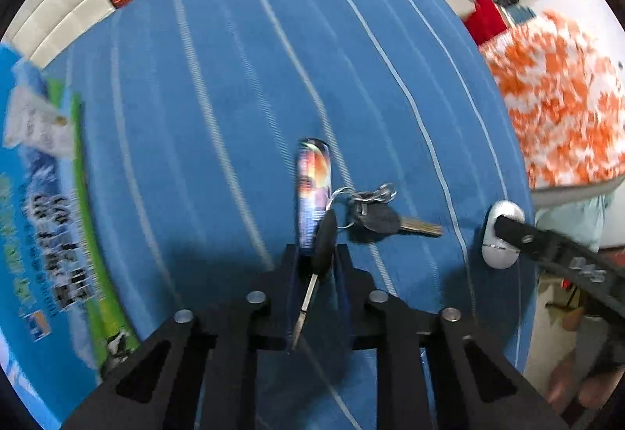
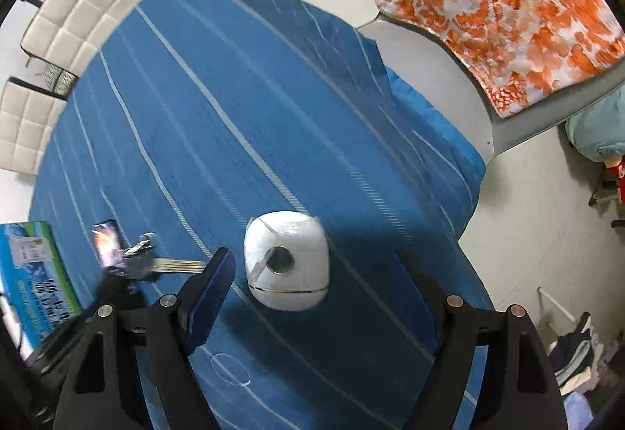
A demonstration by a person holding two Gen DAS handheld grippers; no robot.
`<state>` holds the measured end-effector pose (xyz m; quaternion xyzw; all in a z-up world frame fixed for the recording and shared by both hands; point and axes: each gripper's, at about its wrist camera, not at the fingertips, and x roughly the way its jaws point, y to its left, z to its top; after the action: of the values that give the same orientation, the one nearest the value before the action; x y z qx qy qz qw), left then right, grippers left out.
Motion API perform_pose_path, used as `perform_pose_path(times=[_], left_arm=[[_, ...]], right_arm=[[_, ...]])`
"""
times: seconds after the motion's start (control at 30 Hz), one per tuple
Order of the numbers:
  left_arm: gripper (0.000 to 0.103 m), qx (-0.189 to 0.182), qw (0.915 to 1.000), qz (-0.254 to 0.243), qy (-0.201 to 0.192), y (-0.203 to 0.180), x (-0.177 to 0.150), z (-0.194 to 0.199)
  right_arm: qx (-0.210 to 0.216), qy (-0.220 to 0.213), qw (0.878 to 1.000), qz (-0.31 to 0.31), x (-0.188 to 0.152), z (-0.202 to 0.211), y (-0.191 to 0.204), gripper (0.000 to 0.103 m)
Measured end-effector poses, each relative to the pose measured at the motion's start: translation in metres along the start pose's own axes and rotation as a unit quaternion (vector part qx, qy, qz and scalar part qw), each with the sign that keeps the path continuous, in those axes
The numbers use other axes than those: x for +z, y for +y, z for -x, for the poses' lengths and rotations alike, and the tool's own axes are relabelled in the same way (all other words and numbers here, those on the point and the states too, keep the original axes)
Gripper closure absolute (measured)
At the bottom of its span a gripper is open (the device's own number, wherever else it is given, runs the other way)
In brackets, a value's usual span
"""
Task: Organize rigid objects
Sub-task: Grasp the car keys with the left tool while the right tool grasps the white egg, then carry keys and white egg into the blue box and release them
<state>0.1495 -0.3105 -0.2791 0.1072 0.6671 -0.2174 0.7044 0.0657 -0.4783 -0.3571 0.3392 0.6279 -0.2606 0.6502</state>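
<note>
Left hand-held gripper (image 1: 317, 254) clenched on the key bunch (image 1: 351, 211), which lies on the blue-clothed worktop (image 1: 215, 98). Right hand-held gripper (image 2: 316, 266) released, jaws wide, straddling the white round device (image 2: 287, 260), not touching it.

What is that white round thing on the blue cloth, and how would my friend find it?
Start at the big blue striped cloth covering the table. Near its edge, between the open fingers of the right gripper, sits a rounded white plastic gadget. Unlike the flat dark keys with the colourful tag beside it, it is bulky, with a dark round lens-like hole.
</note>
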Motion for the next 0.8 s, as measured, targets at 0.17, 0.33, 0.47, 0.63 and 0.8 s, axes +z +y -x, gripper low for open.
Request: perform_pose_path(times=[0.17,0.33,0.47,0.63,0.8], left_arm=[[0.098,-0.016,0.9994,0.017,-0.025,0.014,-0.007,0.022],[0.098,-0.022,0.9987,0.016,-0.044,0.015,-0.011,0.036],[0.098,-0.025,0.9982,0.018,-0.051,0.019,-0.016,0.049],[0.098,-0.034,0.9970,0.020,-0.067,0.016,-0.022,0.065],[0.098,-0.044,0.9943,0.021,-0.095,0.019,-0.027,0.093]], right_arm=[[-0.032,-0.009,0.999,0.019,-0.003,-0.004,0.018,0.041],[-0.038,-0.017,0.998,0.036,-0.011,-0.001,0.027,0.054],[-0.025,-0.019,0.998,0.047,-0.024,0.004,0.030,0.054],[-0.009,-0.034,0.997,0.066,-0.041,0.021,0.039,0.054],[0.009,-0.057,0.995,0.087,-0.051,0.052,0.053,0.054]])
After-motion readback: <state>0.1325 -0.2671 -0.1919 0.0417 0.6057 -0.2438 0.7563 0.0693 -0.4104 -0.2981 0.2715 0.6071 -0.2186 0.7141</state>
